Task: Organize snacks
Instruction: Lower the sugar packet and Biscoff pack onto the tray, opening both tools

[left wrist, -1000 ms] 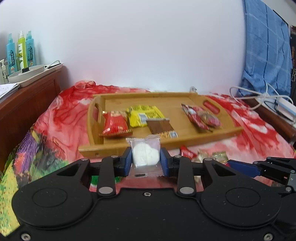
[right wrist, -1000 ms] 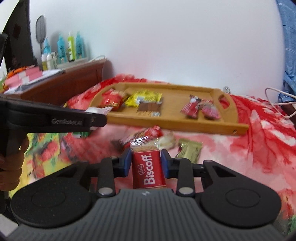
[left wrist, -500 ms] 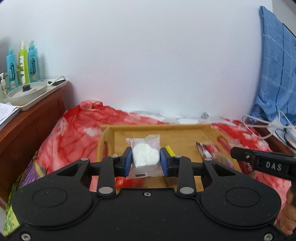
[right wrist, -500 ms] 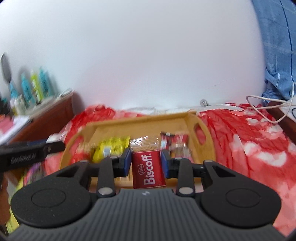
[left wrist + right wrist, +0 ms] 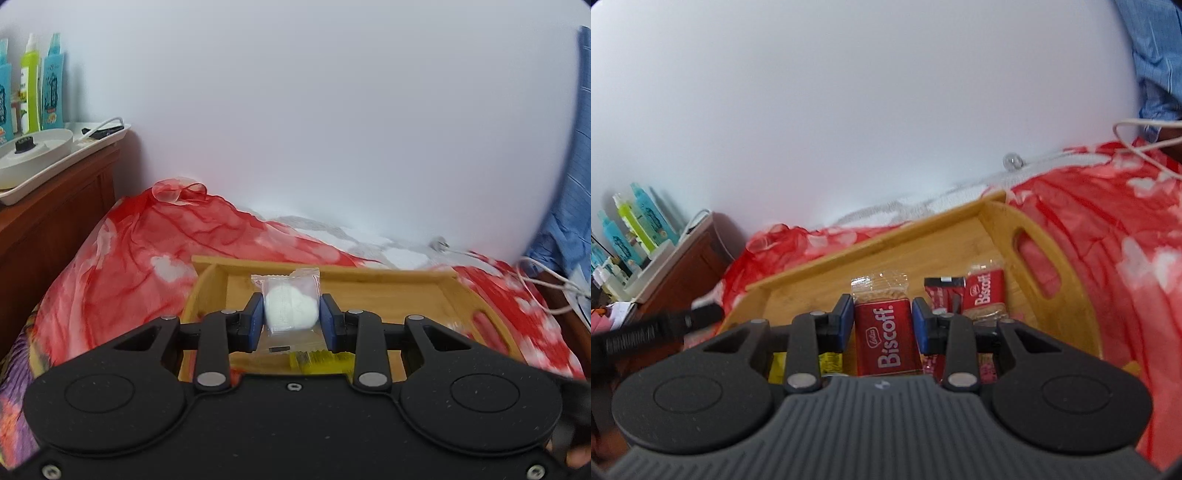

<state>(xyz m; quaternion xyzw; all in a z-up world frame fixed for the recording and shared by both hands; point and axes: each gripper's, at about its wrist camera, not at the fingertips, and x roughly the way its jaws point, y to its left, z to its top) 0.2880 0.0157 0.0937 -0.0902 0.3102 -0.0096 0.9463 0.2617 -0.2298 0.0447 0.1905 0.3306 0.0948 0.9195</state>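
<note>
Both grippers are loaded: left gripper (image 5: pixel 291 317) clamps a white snack packet (image 5: pixel 290 306), right gripper (image 5: pixel 882 321) clamps an upright Biscoff pack (image 5: pixel 886 332). The wooden tray (image 5: pixel 1067 295) sits right below and ahead of both, so each just needs lowering.

One clear-wrapped white round snack (image 5: pixel 291 309) sits between the left fingers; two red Biscoff biscuit packets, one (image 5: pixel 887 332) between the right fingers, one (image 5: pixel 983 298) just right of them; one dark red stick sachet (image 5: pixel 942 296) between those packets; one rectangular bamboo tray (image 5: pixel 1082 295) beneath; three plastic bottles, two teal and one lime-green (image 5: pixel 30 85), far left of the fingers.
</note>
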